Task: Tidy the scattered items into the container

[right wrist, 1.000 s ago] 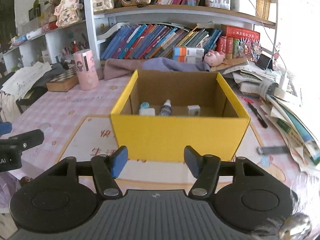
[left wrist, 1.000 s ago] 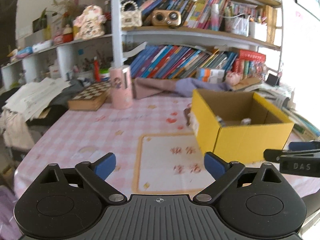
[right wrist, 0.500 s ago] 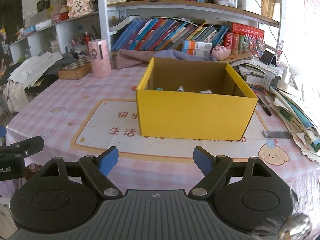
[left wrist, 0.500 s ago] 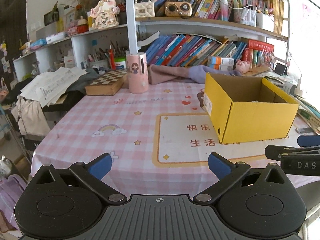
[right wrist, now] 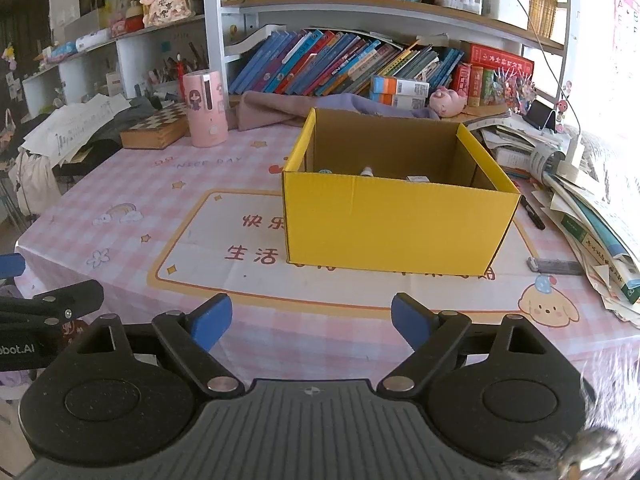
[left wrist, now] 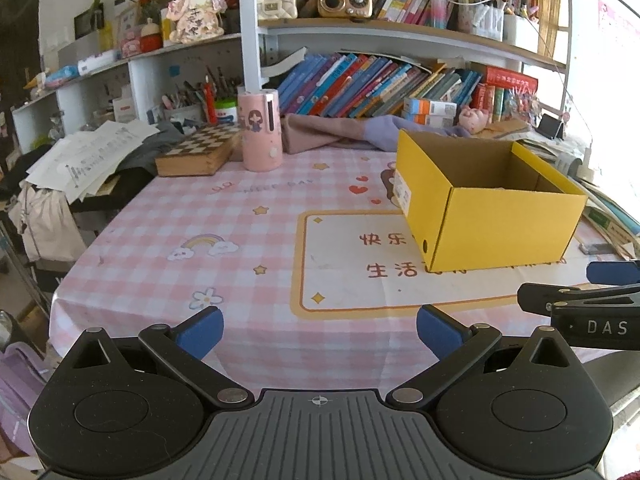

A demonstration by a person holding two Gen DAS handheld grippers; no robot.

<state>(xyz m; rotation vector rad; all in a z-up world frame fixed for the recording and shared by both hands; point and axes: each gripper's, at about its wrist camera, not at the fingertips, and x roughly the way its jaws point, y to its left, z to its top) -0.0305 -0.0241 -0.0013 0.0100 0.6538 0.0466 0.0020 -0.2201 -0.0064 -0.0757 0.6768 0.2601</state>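
Observation:
An open yellow cardboard box (right wrist: 396,224) stands on the pink checked tablecloth; in the left wrist view the box (left wrist: 500,224) is at the right. Over its front wall I see the tops of a small bottle (right wrist: 367,171), a white packet (right wrist: 417,178) and a teal item (right wrist: 325,171). My right gripper (right wrist: 312,320) hangs over the table's near edge, well short of the box. Its jaws are opening with nothing between them. To its left, my left gripper (left wrist: 318,330) is open and empty, also over the near edge.
A pink cup (right wrist: 205,108) and a wooden chess box (right wrist: 158,128) stand at the back left. A black pen (right wrist: 532,213) and a grey bar (right wrist: 554,266) lie right of the box, beside a stack of books and papers (right wrist: 592,216). Shelves rise behind.
Both grippers have drawn back from the yellow box toward the table's near edge, so more tablecloth shows. The right gripper's jaws have spread wider.

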